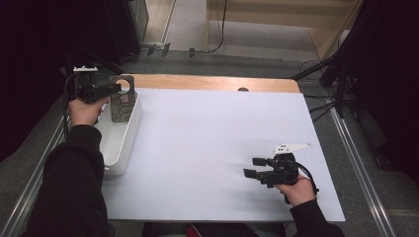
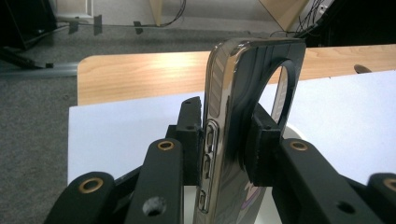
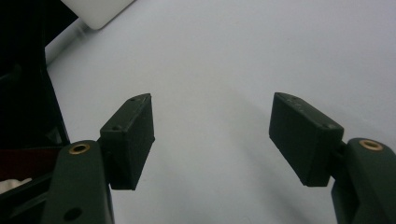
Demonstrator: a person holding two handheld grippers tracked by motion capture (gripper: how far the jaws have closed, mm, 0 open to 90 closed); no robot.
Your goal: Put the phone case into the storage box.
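We see the worktop point(image 1: 212, 158), covered by a white sheet, spreading out beneath both pairs of jaws. At its left edge sits a white bin point(image 1: 120, 143), directly below the left gripper point(image 1: 117, 88) that our left hand point(image 1: 85, 111) holds above it. Our right hand point(image 1: 296, 190) holds the right gripper point(image 1: 254, 167) low over the bare sheet, well apart from the bin; its jaws stand apart with nothing between them, only white surface showing in the gap.

Between the left jaws stands the phone case point(image 2: 243, 121), upright and edge-on, its glossy side with button cut-outs facing us and the round camera opening rising above the jaw tips. Both pads lie against its two faces, so the left jaws grip the phone case, its lower end hanging over the bin's far end.
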